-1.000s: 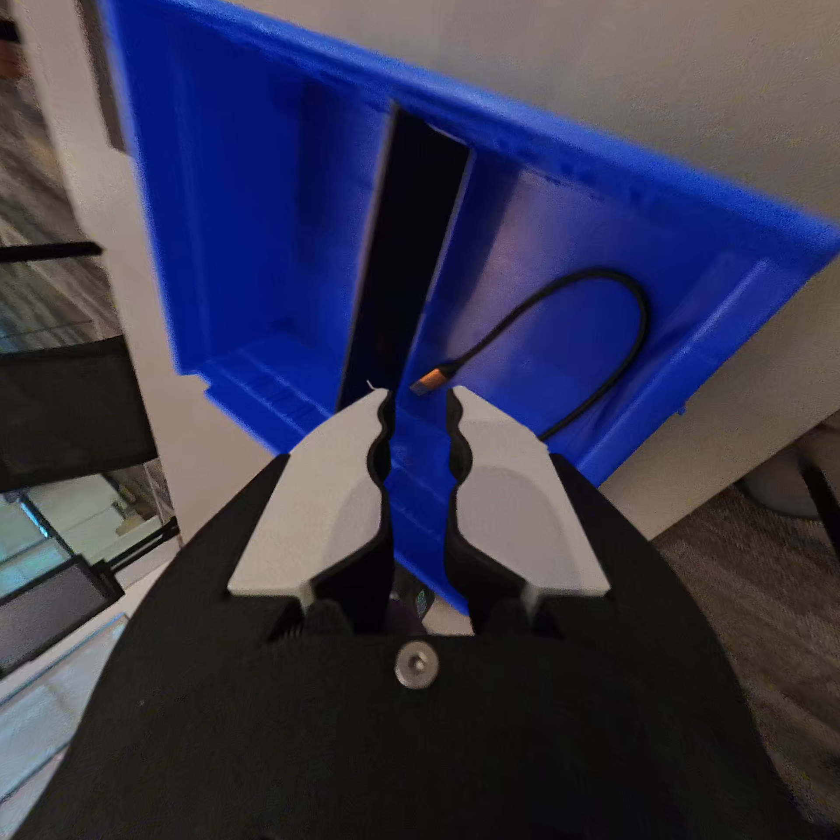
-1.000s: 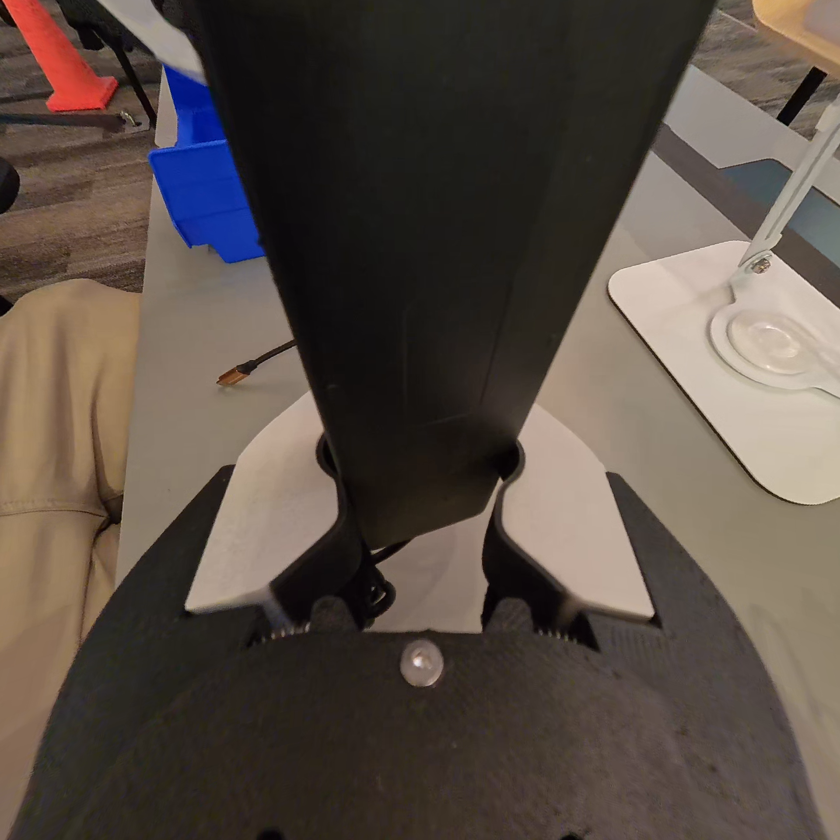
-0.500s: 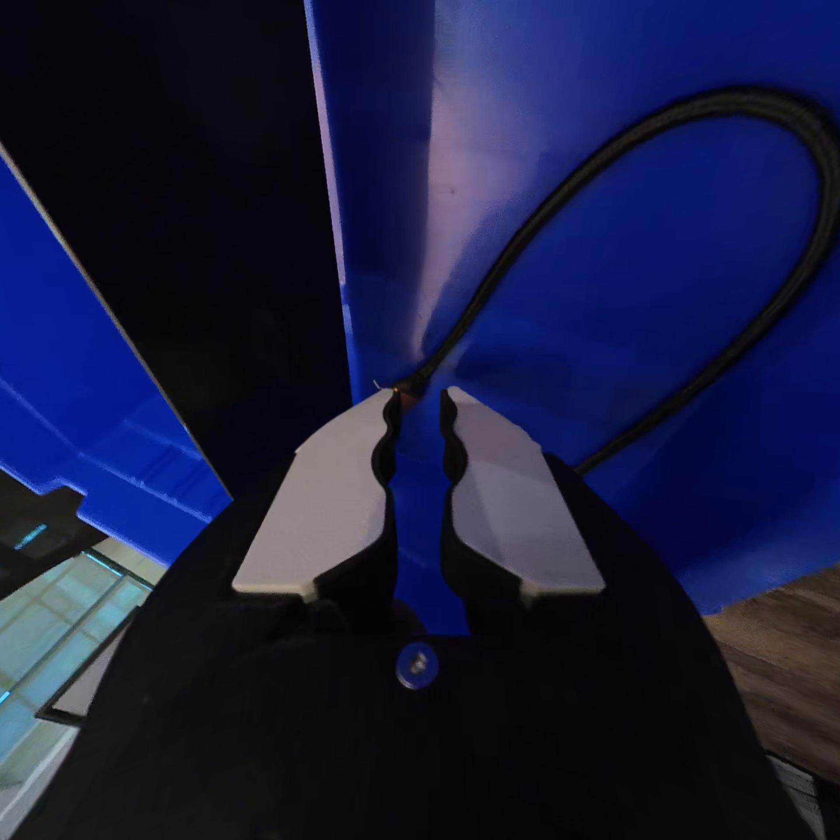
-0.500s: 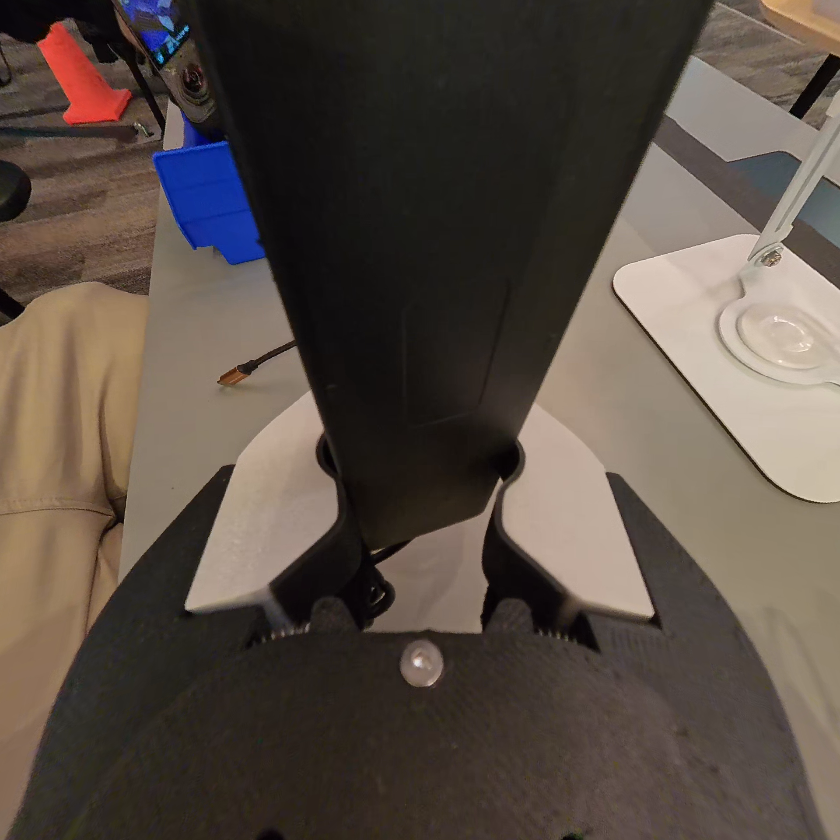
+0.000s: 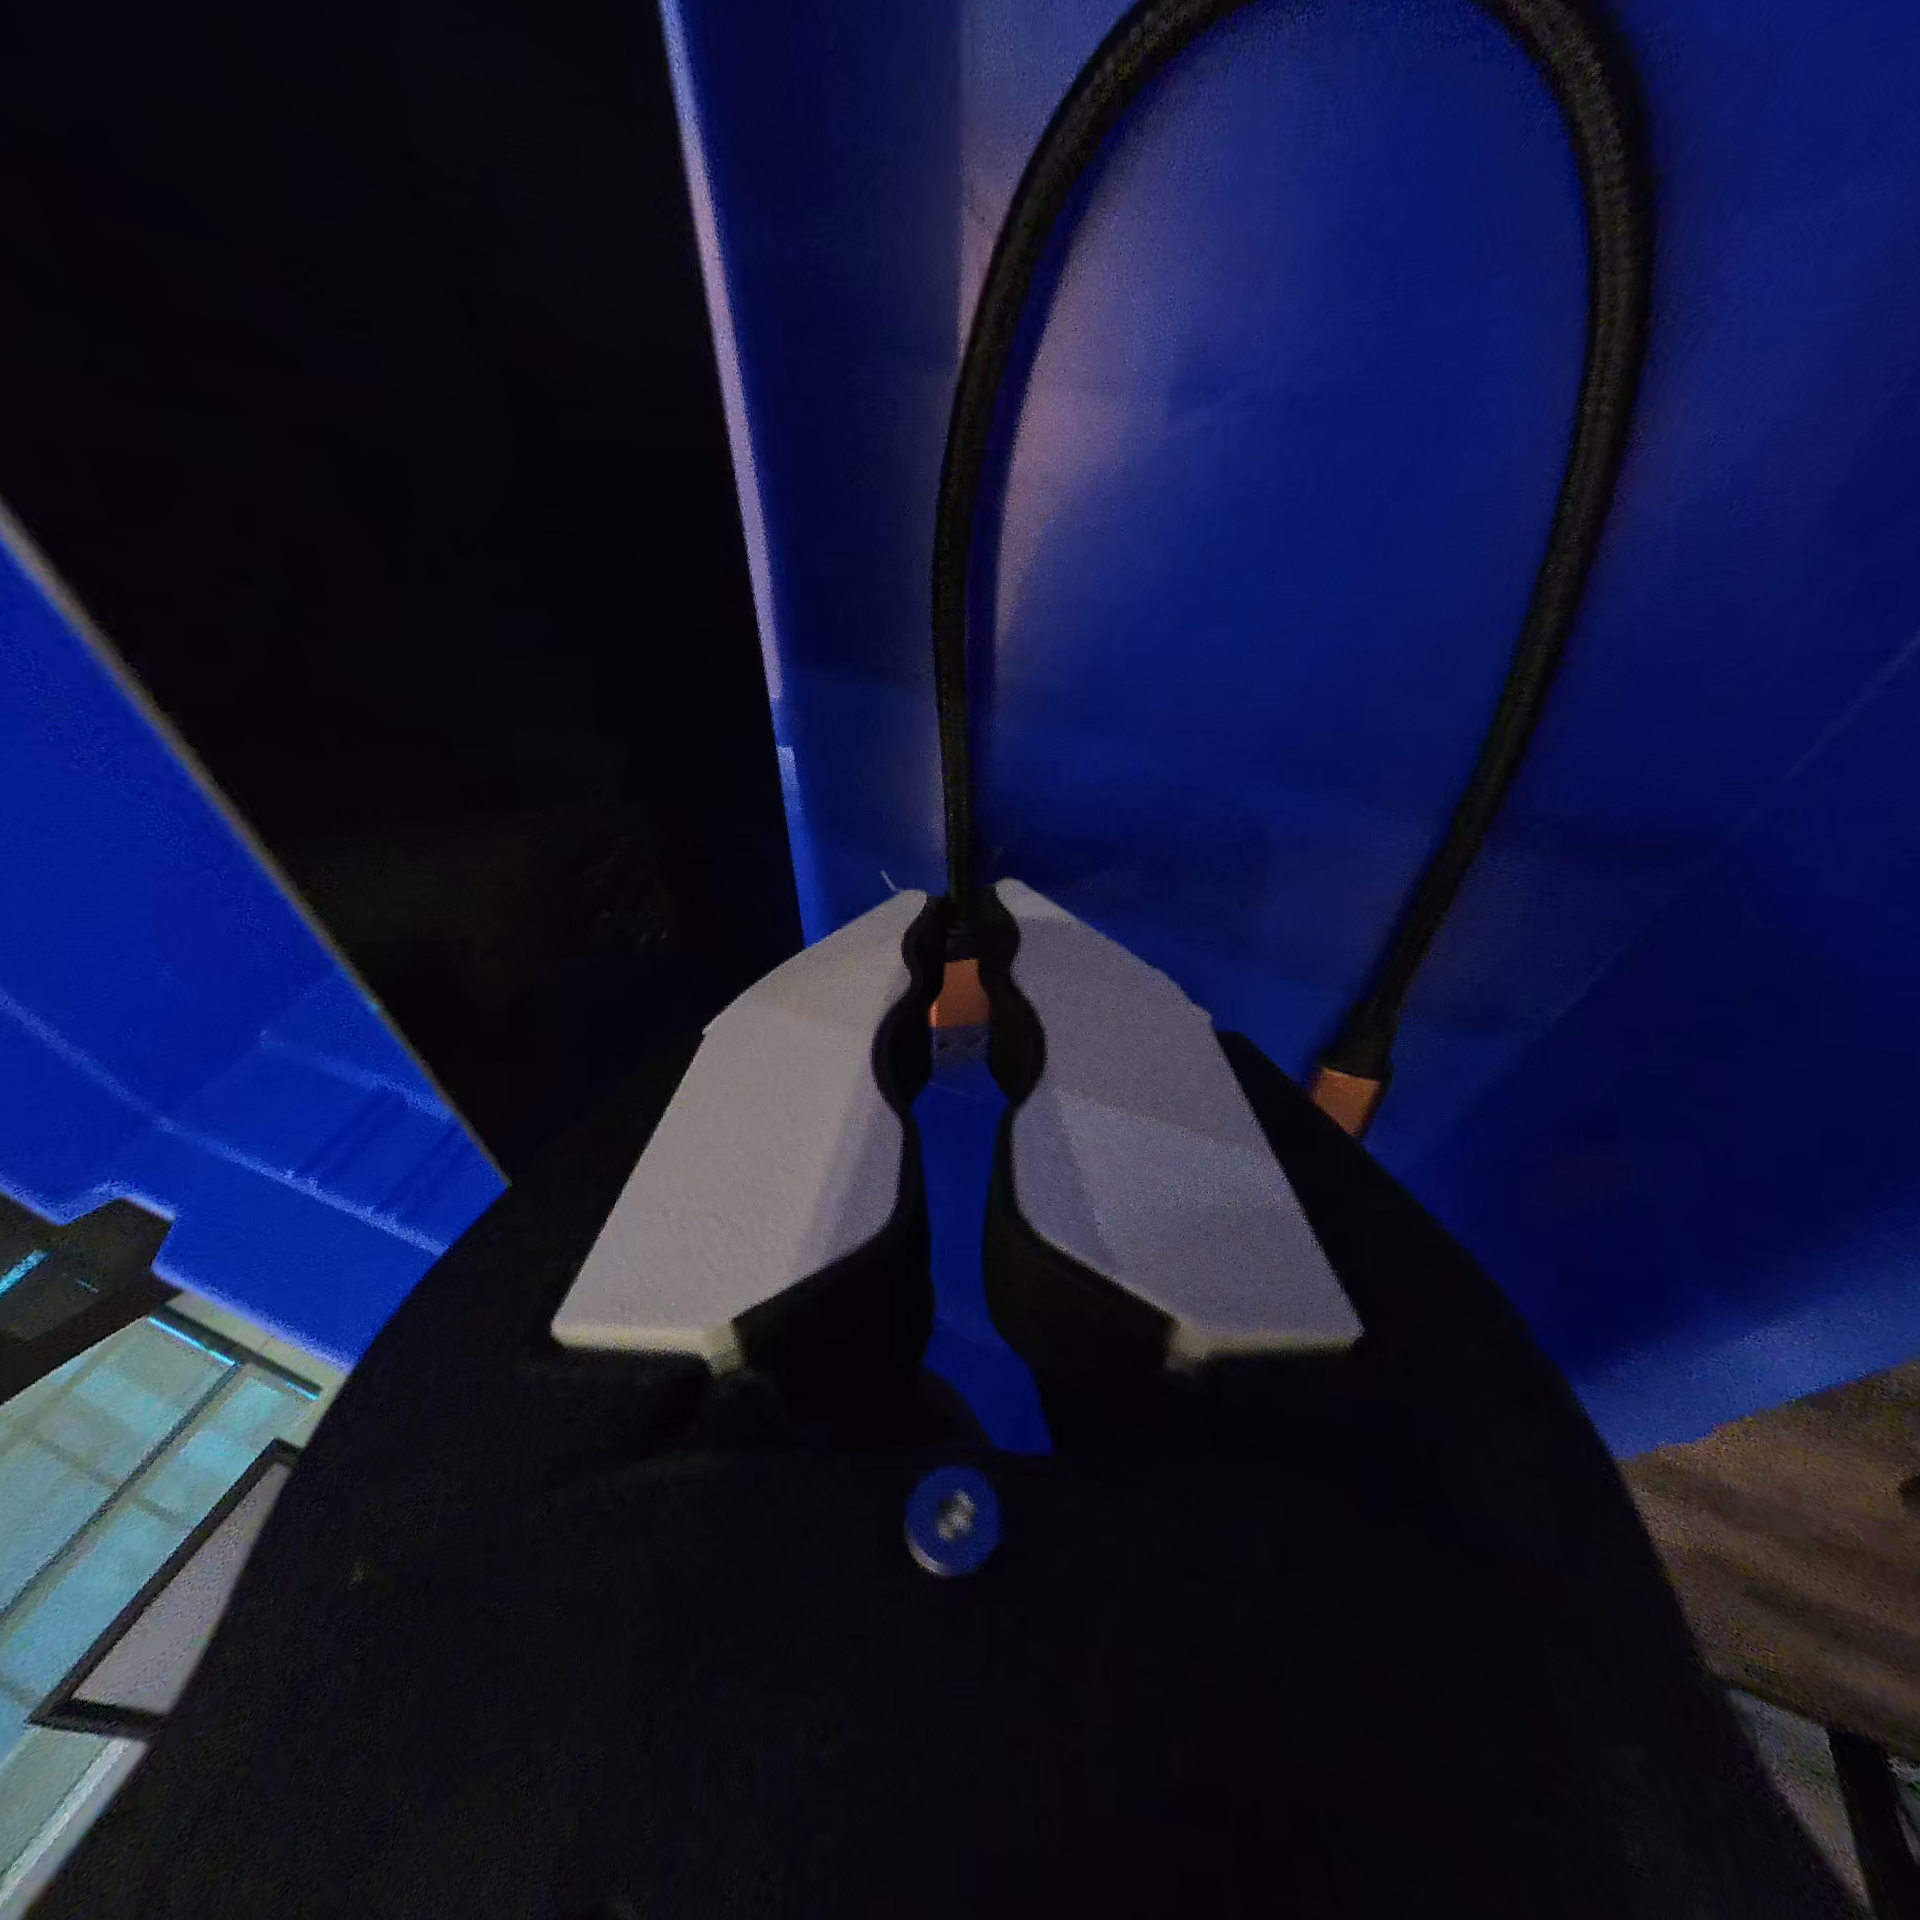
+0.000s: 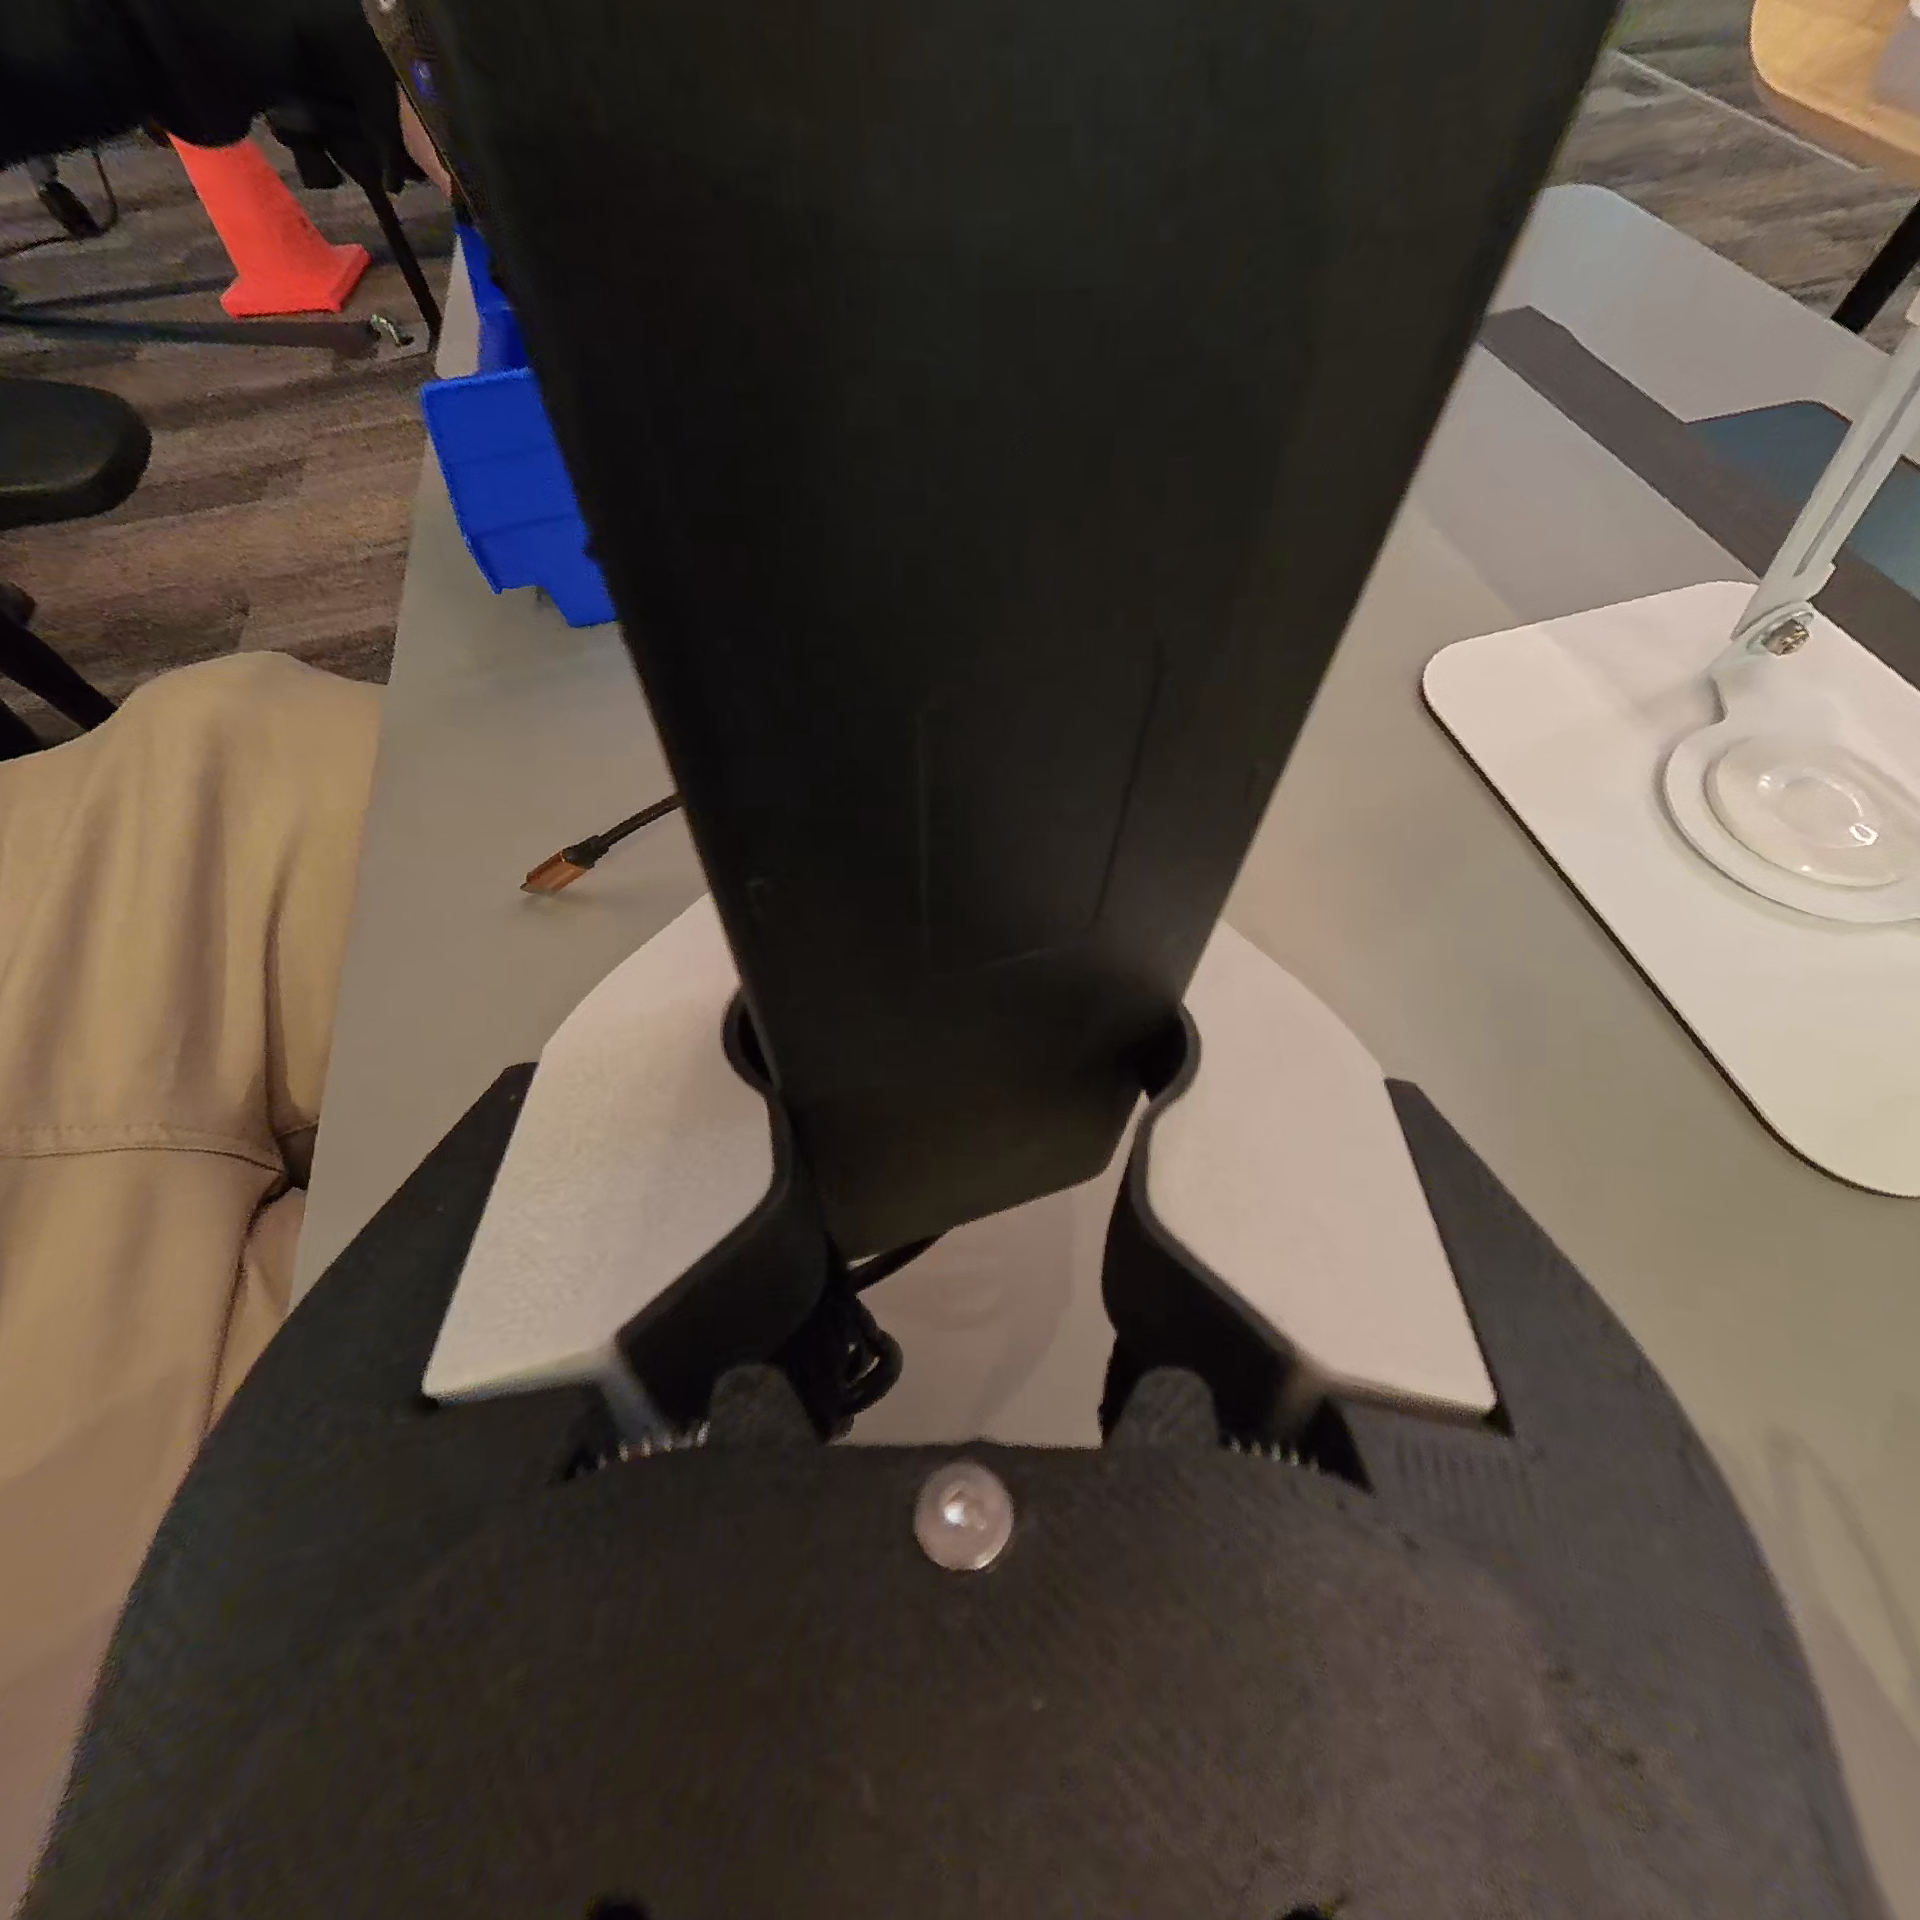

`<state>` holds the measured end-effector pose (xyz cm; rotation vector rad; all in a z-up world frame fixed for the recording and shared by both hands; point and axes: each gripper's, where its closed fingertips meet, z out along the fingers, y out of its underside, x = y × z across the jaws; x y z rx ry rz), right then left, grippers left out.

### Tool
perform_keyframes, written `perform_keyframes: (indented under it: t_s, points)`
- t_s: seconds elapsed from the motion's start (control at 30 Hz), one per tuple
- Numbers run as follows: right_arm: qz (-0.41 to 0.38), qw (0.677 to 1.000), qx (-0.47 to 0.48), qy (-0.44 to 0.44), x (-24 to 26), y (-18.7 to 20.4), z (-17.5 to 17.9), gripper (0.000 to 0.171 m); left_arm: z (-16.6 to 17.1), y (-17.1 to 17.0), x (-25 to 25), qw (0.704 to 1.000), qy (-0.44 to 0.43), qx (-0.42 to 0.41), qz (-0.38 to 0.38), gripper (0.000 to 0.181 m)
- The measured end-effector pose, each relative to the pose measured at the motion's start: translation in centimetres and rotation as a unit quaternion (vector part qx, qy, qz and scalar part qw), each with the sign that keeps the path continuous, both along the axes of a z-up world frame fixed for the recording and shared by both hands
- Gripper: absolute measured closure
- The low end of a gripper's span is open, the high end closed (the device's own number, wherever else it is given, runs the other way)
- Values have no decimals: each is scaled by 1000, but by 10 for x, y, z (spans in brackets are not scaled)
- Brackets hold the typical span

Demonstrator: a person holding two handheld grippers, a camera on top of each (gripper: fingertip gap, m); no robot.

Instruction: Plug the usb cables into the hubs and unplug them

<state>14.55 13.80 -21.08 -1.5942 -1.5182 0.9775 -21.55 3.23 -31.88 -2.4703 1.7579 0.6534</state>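
Note:
In the left wrist view my left gripper (image 5: 961,935) is inside the blue bin (image 5: 1714,520), shut on the copper plug end of a black braided USB cable (image 5: 1288,73). The cable loops up and back down to its second copper plug (image 5: 1345,1091) at the right finger. A black divider (image 5: 395,520) stands to the left. In the right wrist view my right gripper (image 6: 961,1029) is shut on a long black hub (image 6: 987,468) that fills the view's middle. Another cable's copper plug (image 6: 561,871) lies on the grey table (image 6: 1455,1143) to the left.
The blue bin (image 6: 509,488) sits at the table's far left edge. A white lamp base (image 6: 1714,821) stands on the right. A person's tan trouser leg (image 6: 156,987) is at the left. An orange cone (image 6: 270,239) stands on the floor beyond. Tip to tip, the grippers are about 40 cm apart.
My left gripper moved deeper into the blue bin and closed on the cable's copper plug. The right gripper kept its hold on the hub and shifted slightly.

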Motion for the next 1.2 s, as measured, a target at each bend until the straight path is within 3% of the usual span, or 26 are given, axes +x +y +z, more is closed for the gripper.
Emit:
perform_keyframes:
  t_s: [0.13,0.3,0.43,0.67,0.9,1.07,1.2]
  points:
    - [3,1000,-5,5,-1,-1,0,103,20,6,9,998,-26,56,11,175]
    - [6,1000,-8,1,-2,-2,-2,103,69,10,14,987,-79,138,33,175]
    - [6,1000,-8,2,-3,-3,-2,103,111,11,21,969,-140,199,51,175]
    - [6,1000,-6,7,-2,-4,3,102,149,10,36,935,-237,253,70,175]
    - [4,1000,-7,11,-2,-4,6,103,184,25,88,883,-368,275,97,175]
    - [4,1000,-7,10,-2,-4,6,103,215,46,154,834,-472,268,103,175]
    - [1,1000,-6,13,-1,-3,8,103,213,73,203,808,-513,254,142,176]
